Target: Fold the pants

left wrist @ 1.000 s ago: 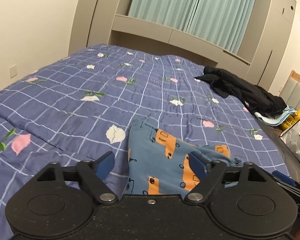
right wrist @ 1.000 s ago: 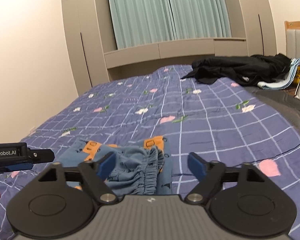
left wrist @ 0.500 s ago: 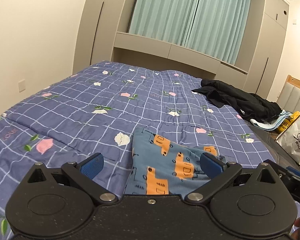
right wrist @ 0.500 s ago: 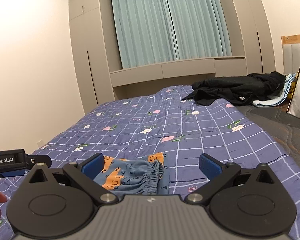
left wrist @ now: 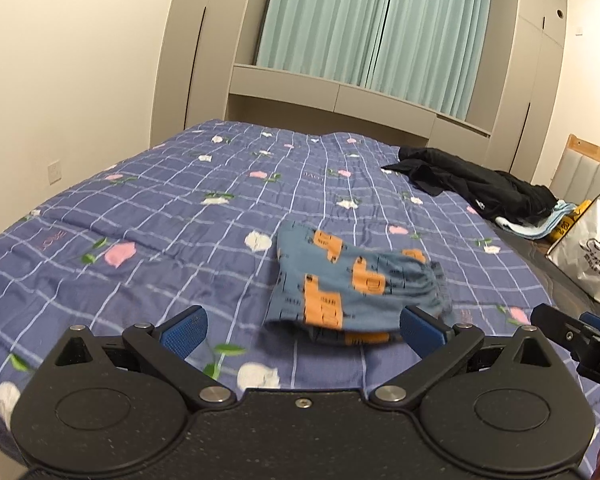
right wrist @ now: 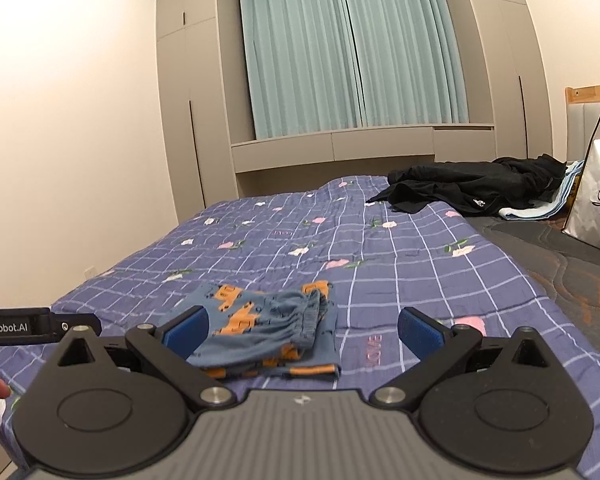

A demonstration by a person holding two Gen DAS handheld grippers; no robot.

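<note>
Bedspread (left wrist: 172, 216) with folded pants (left wrist: 352, 292) beyond both empty hand-held grippers

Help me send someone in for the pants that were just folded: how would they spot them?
Look at the bed with the purple checked, flowered quilt. Near its front edge lie the pants, a small folded bundle with the gathered waistband showing. They are blue with orange blocks, unlike the black clothes heaped at the far right of the bed.

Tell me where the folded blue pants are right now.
The folded pants lie on the checked quilt near its front edge, just ahead of both open grippers; the black jacket lies far behind.
</note>
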